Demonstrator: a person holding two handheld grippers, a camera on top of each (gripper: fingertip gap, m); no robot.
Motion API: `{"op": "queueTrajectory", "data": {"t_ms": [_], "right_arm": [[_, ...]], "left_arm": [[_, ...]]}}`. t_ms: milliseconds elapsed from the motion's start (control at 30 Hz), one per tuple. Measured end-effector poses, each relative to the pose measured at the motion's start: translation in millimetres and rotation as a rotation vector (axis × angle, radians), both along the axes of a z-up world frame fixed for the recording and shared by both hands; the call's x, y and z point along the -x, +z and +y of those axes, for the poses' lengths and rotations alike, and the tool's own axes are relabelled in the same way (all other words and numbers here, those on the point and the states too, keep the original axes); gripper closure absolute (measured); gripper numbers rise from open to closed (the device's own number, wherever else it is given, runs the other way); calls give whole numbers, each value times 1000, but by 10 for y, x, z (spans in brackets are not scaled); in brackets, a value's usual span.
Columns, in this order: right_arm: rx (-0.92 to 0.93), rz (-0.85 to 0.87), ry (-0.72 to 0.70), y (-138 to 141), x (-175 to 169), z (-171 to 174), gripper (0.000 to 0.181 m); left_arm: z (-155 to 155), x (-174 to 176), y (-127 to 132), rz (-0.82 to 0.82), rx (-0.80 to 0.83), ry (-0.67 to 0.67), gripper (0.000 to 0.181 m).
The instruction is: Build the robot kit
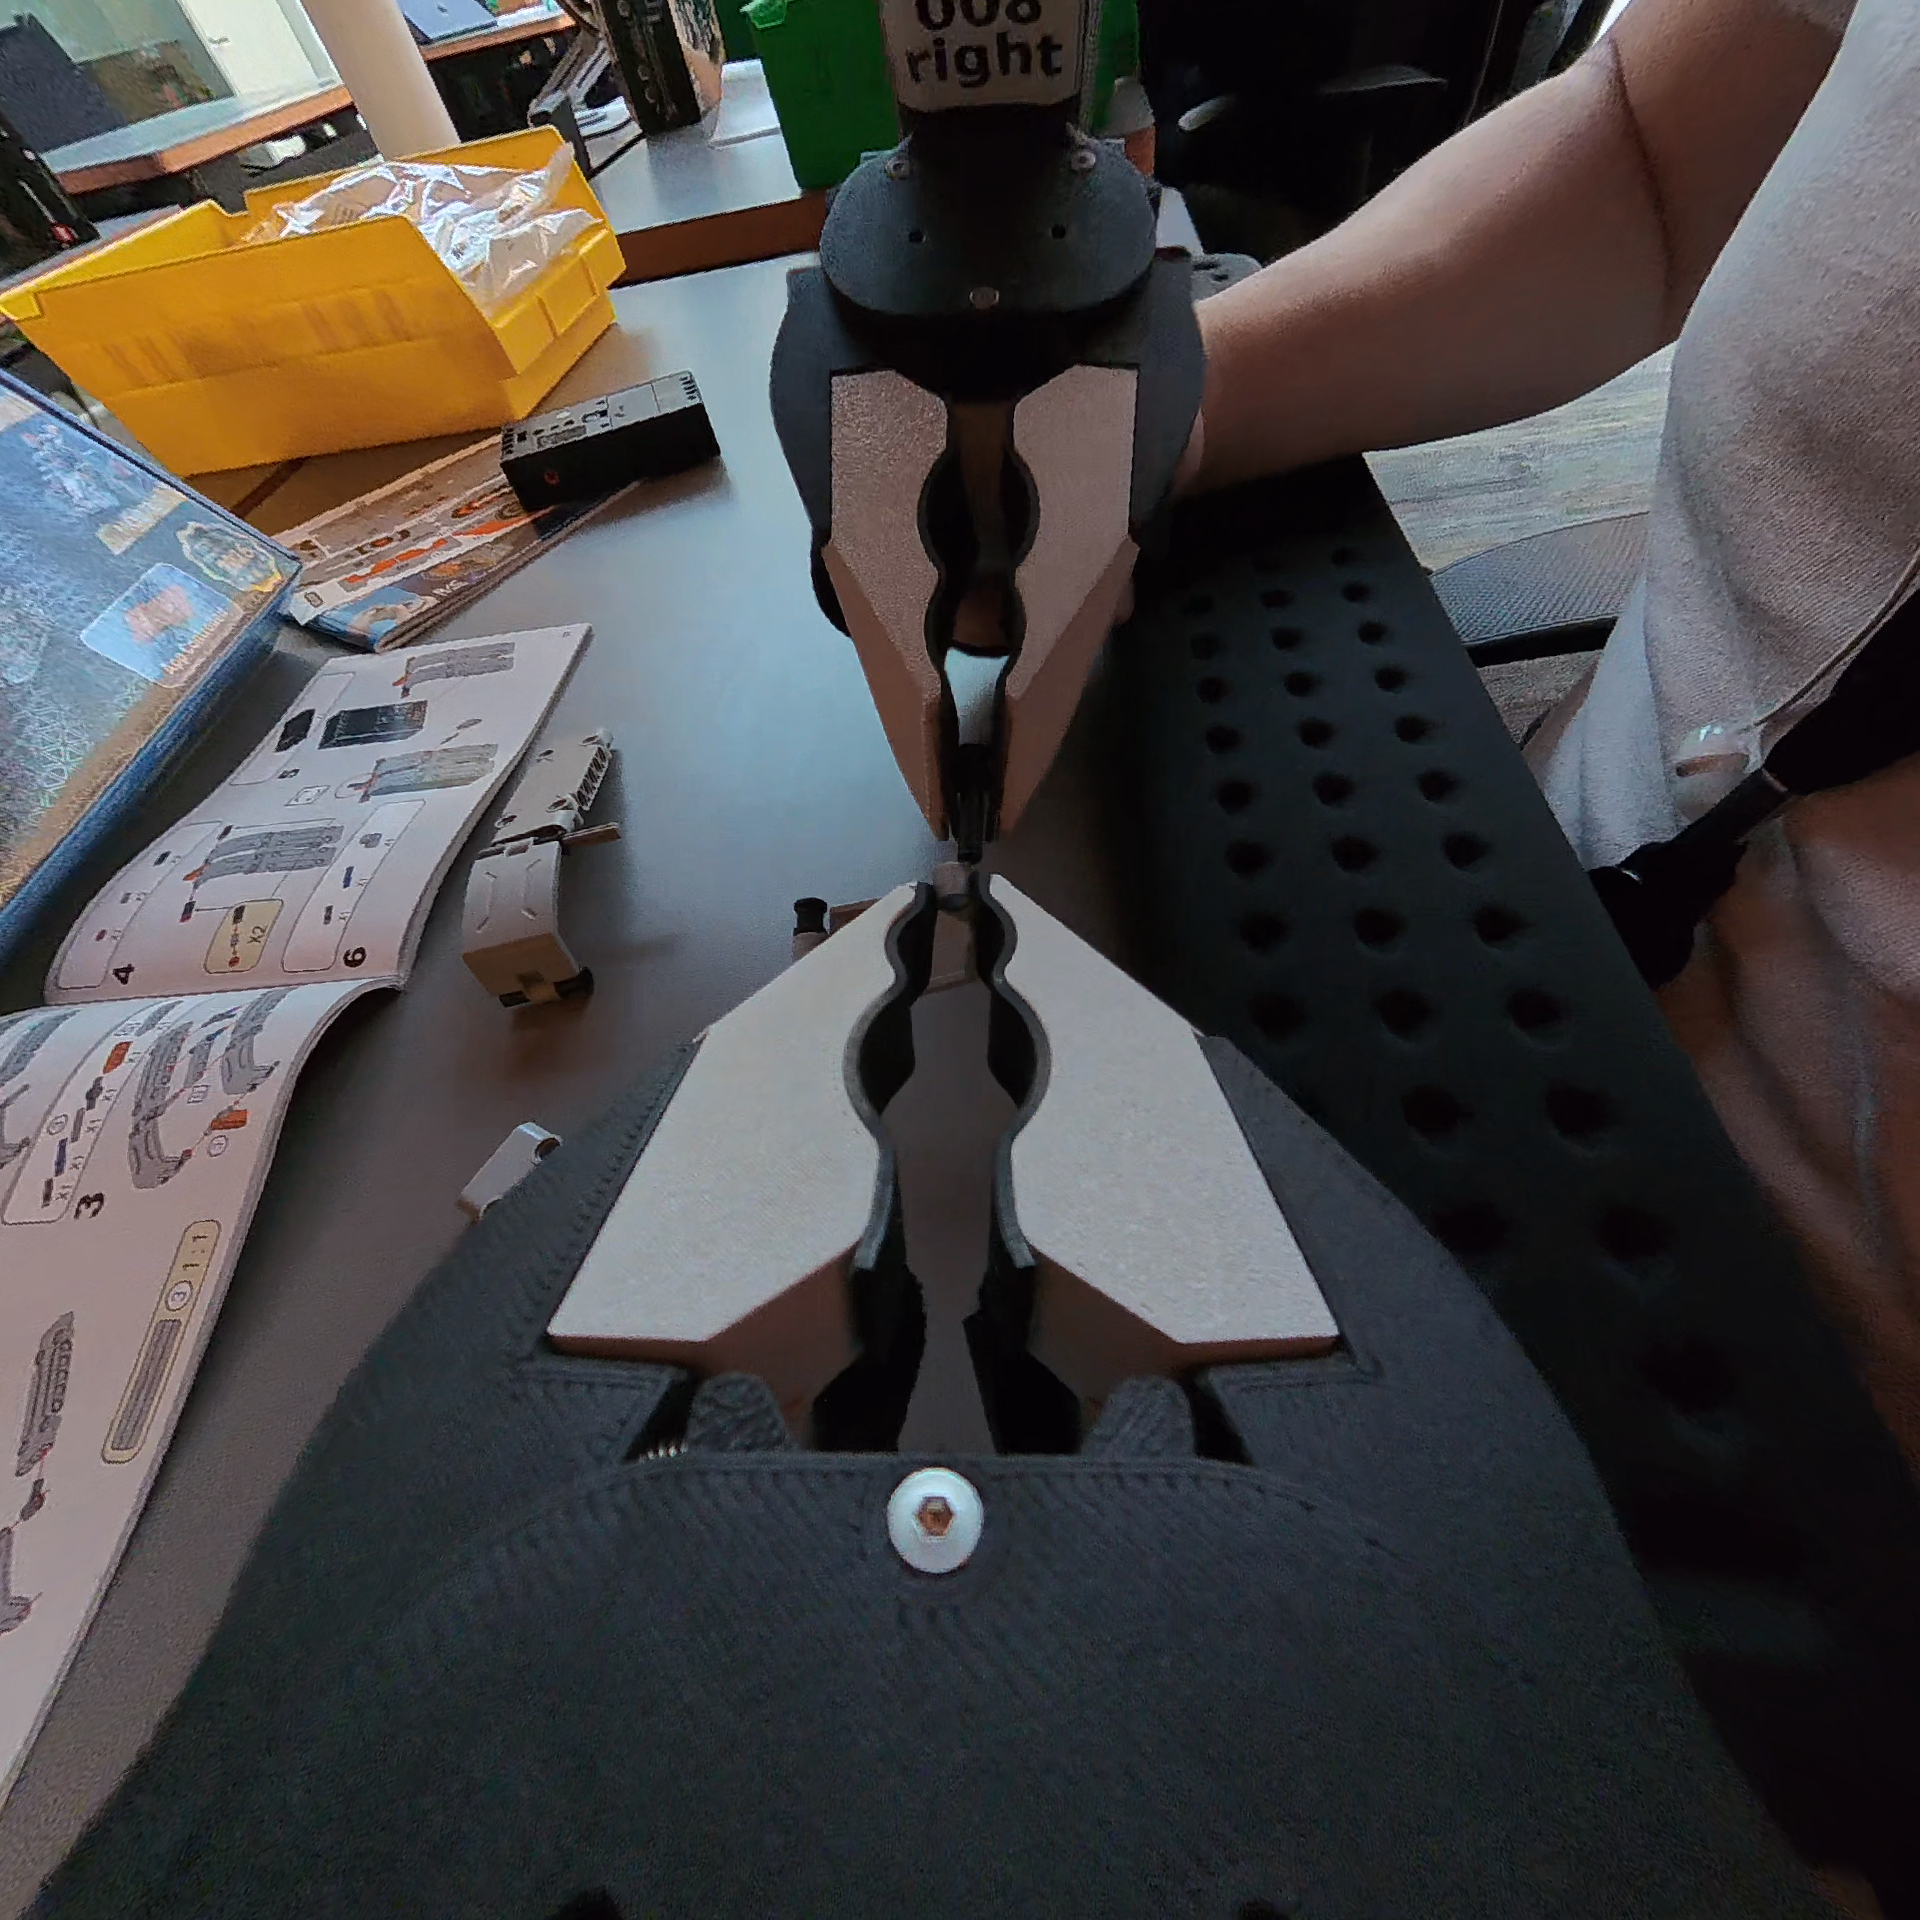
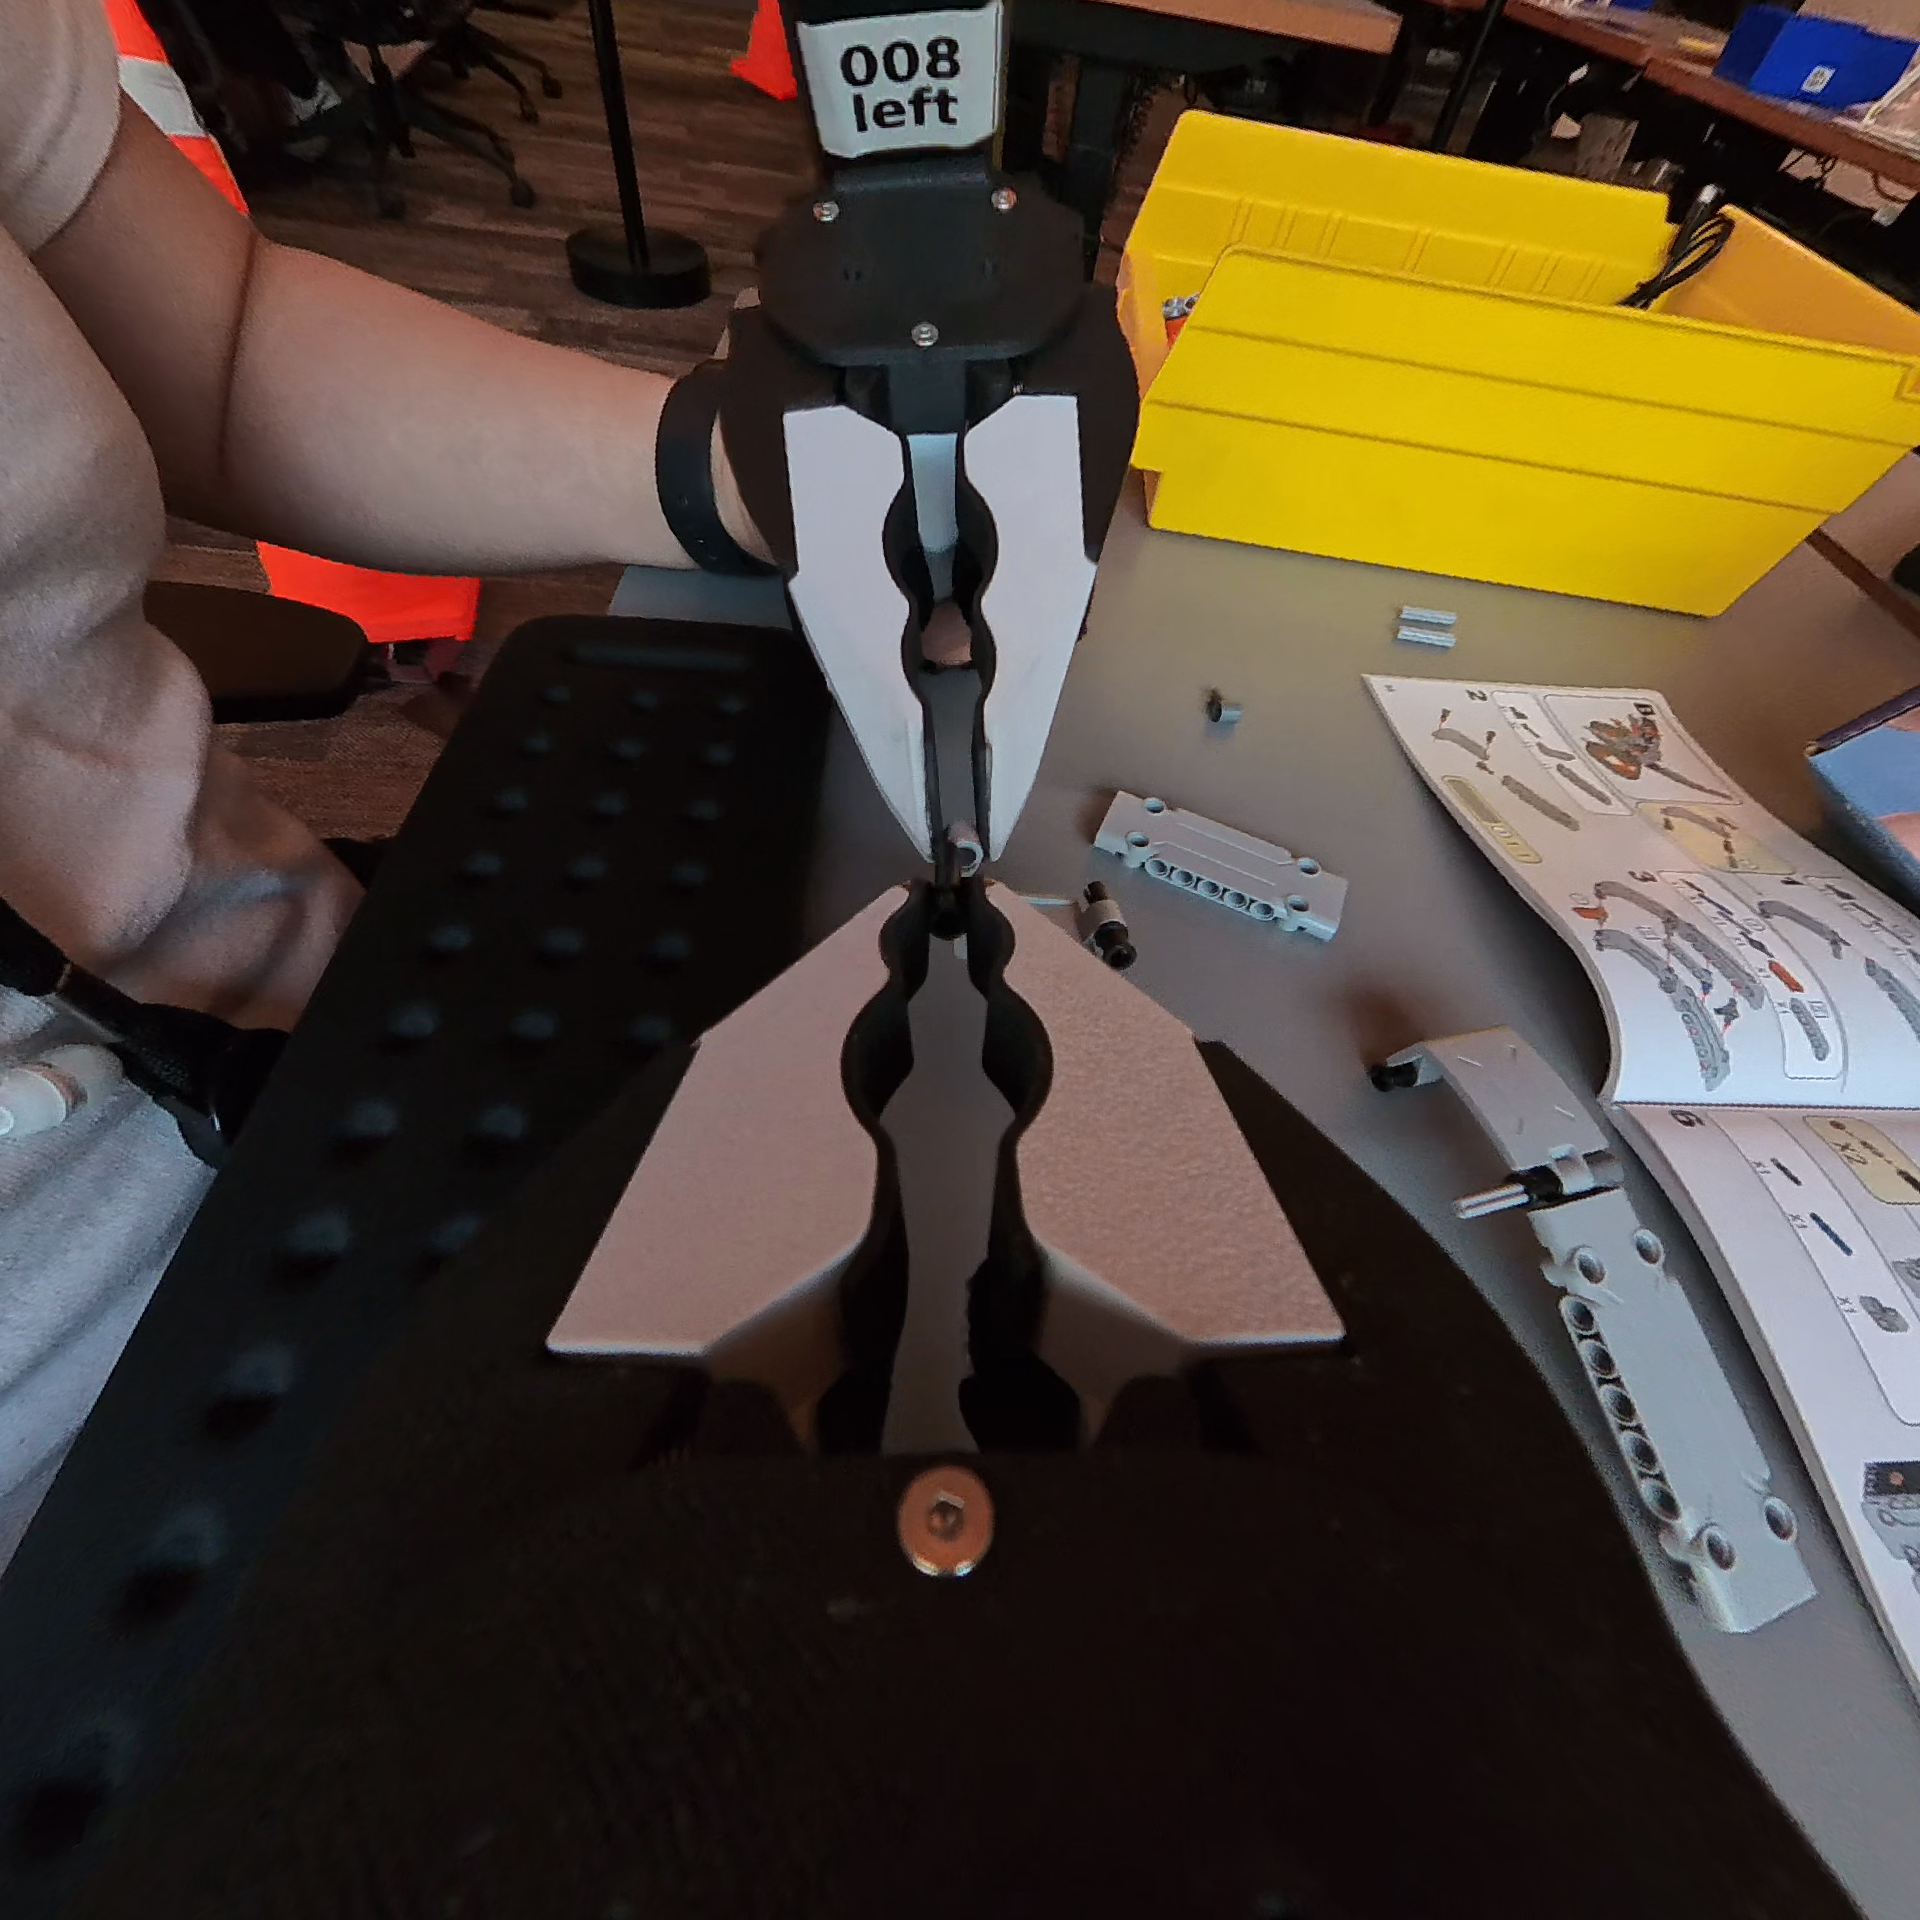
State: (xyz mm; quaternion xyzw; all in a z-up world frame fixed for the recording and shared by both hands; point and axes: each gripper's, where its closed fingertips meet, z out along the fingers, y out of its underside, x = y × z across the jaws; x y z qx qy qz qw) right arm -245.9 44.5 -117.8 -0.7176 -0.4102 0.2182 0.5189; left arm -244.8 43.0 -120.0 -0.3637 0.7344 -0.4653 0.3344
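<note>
My left gripper (image 1: 949, 900) is shut on a small grey connector piece (image 1: 951, 881). My right gripper (image 2: 948, 909) is shut on a small black pin (image 2: 948, 918). The two grippers point at each other, tip to tip, just above the grey table (image 1: 727, 665). In the left wrist view the right gripper (image 1: 971, 823) comes in from above with the black pin (image 1: 974, 800) meeting the grey piece. In the right wrist view the left gripper (image 2: 963, 837) holds the grey connector (image 2: 966, 840) against the pin. A person's hands hold both grippers.
A black perforated panel (image 1: 1351, 831) lies beside the grippers. An open instruction booklet (image 1: 312, 810), grey building pieces (image 2: 1221, 864) (image 2: 1621, 1351), a small pin assembly (image 2: 1107, 920), a black box unit (image 1: 608, 438), yellow bins (image 2: 1507, 416) and a blue product box (image 1: 94, 623) are on the table. Both grippers' tips are close together, under 4 cm apart.
</note>
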Motion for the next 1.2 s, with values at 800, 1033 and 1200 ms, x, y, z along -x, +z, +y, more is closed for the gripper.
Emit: {"op": "queueTrajectory", "data": {"t_ms": [800, 1033, 1200], "right_arm": [[196, 176, 70, -35, 52, -58, 176], [205, 168, 75, -48, 57, -64, 176], [195, 158, 45, -58, 50, -36, 176]], "left_arm": [[-83, 56, -20, -17, -46, -51, 175], [-92, 61, -25, 4, -20, -62, 176], [-71, 53, -39, 42, 19, -51, 176]]}}
